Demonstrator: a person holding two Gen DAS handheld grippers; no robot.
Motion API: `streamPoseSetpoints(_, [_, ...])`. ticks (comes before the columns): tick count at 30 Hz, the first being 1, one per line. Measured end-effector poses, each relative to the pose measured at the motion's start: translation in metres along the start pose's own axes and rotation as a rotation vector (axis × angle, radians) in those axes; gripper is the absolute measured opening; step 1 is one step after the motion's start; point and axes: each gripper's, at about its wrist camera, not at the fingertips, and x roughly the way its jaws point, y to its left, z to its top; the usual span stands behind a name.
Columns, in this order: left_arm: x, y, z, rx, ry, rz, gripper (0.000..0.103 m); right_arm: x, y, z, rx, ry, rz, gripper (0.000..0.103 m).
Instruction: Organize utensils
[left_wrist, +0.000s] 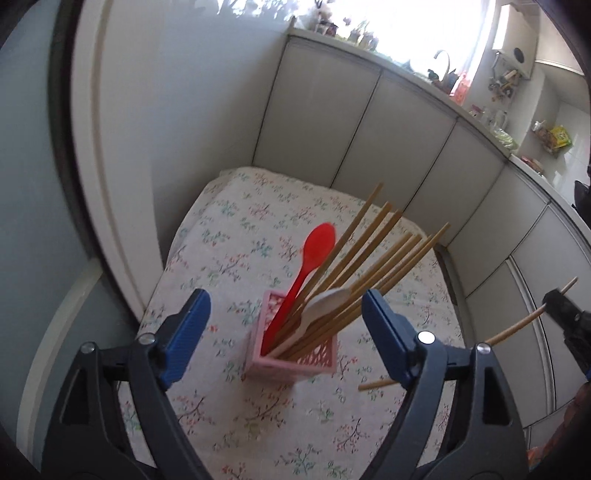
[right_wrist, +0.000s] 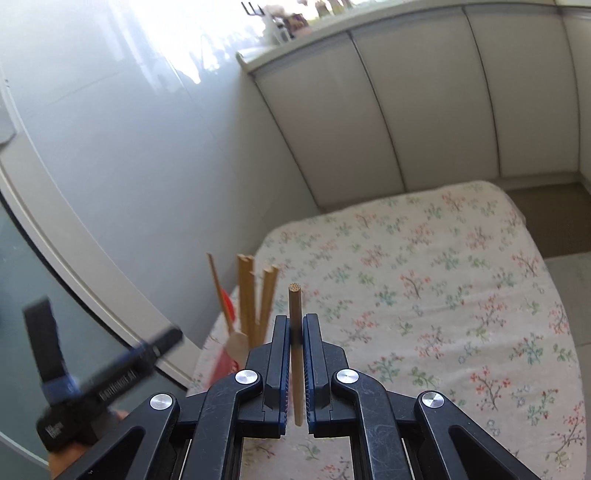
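While the left claw stands with its jaws spread wide and nothing pressed between its blue pads, the pink holder sits on the surface just beyond them, seen through the gap. The surface wears a floral cloth. In the holder lean a red spoon, a pale spoon and a bundle of wooden chopsticks, all fanning up and to the right. Right of the holder, one more wooden chopstick crosses behind the claw's right finger, its near end poking out low beside the holder and its far end running up to the right claw at the picture's edge.

From the right wrist view, the left claw is a blurred shape at far left. Next to it rise the chopstick tops and the red spoon in the holder. In the middle the right claw is clenched on the single chopstick, which sticks up past the pads. Cabinet doors close off the back.
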Motion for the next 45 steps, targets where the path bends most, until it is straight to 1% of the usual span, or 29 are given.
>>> streamPoseSetpoints(4, [0.008, 0.01, -0.01, 0.008, 0.087, 0.056, 0.084, -0.003, 0.014, 0.008, -0.007, -0.031, 0.037, 0.005])
streamPoseSetpoints(8, [0.018, 0.017, -0.013, -0.017, 0.169, 0.046, 0.084, 0.003, 0.028, 0.015, -0.019, -0.058, 0.057, 0.005])
streamPoseSetpoints(10, [0.021, 0.018, -0.012, -0.028, 0.205, 0.03, 0.084, 0.01, 0.034, 0.018, -0.035, -0.064, 0.064, 0.005])
streamPoseSetpoints(12, [0.02, 0.021, -0.01, -0.036, 0.211, 0.001, 0.084, 0.018, 0.04, 0.019, -0.059, -0.064, 0.065, 0.005])
streamPoseSetpoints(15, [0.017, 0.023, -0.008, -0.037, 0.207, -0.016, 0.084, 0.03, 0.049, 0.018, -0.088, -0.052, 0.058, 0.005])
streamPoseSetpoints(24, [0.018, 0.025, -0.007, -0.041, 0.205, -0.023, 0.084, 0.06, 0.069, 0.001, -0.2, -0.012, -0.01, 0.005])
streamPoseSetpoints(26, [0.016, 0.023, -0.007, -0.035, 0.2, -0.025, 0.084, 0.065, 0.068, -0.004, -0.207, 0.004, -0.007, 0.006])
streamPoseSetpoints(27, [0.015, 0.022, -0.007, -0.028, 0.198, -0.025, 0.084, 0.067, 0.066, -0.005, -0.195, 0.013, -0.002, 0.009])
streamPoseSetpoints(28, [0.014, 0.021, -0.008, -0.02, 0.195, -0.021, 0.084, 0.067, 0.063, -0.006, -0.178, 0.022, 0.003, 0.02])
streamPoseSetpoints(29, [0.014, 0.019, -0.009, -0.012, 0.191, -0.013, 0.084, 0.066, 0.058, -0.005, -0.156, 0.025, 0.014, 0.039])
streamPoseSetpoints(31, [0.012, 0.016, -0.01, 0.004, 0.18, -0.002, 0.085, 0.059, 0.05, -0.005, -0.113, 0.02, 0.03, 0.058])
streamPoseSetpoints(32, [0.011, 0.015, -0.01, 0.009, 0.175, 0.003, 0.085, 0.054, 0.047, -0.004, -0.1, 0.018, 0.03, 0.061])
streamPoseSetpoints(33, [0.011, 0.013, -0.011, 0.014, 0.174, 0.008, 0.087, 0.05, 0.044, -0.004, -0.093, 0.019, 0.02, 0.063])
streamPoseSetpoints(34, [0.01, 0.01, -0.011, 0.02, 0.173, 0.015, 0.088, 0.045, 0.042, -0.004, -0.089, 0.018, 0.005, 0.067])
streamPoseSetpoints(35, [0.008, 0.006, -0.012, 0.027, 0.168, 0.018, 0.089, 0.04, 0.039, -0.004, -0.086, 0.015, -0.012, 0.074])
streamPoseSetpoints(36, [0.005, 0.003, -0.012, 0.036, 0.163, 0.018, 0.091, 0.035, 0.035, -0.005, -0.081, 0.01, -0.03, 0.079])
streamPoseSetpoints(38, [-0.003, -0.009, -0.014, 0.066, 0.149, 0.027, 0.098, 0.022, 0.027, -0.01, -0.065, 0.003, -0.063, 0.098])
streamPoseSetpoints(39, [-0.008, -0.015, -0.015, 0.084, 0.139, 0.032, 0.102, 0.016, 0.023, -0.013, -0.057, 0.006, -0.08, 0.102])
streamPoseSetpoints(41, [-0.019, -0.029, -0.02, 0.129, 0.111, 0.04, 0.102, 0.003, 0.015, -0.02, -0.047, 0.008, -0.115, 0.103])
streamPoseSetpoints(43, [-0.029, -0.042, -0.026, 0.178, 0.089, 0.052, 0.103, -0.007, 0.01, -0.03, -0.052, 0.026, -0.179, 0.103])
streamPoseSetpoints(45, [-0.037, -0.053, -0.033, 0.205, 0.075, 0.076, 0.103, -0.018, 0.006, -0.04, -0.071, 0.035, -0.246, 0.103])
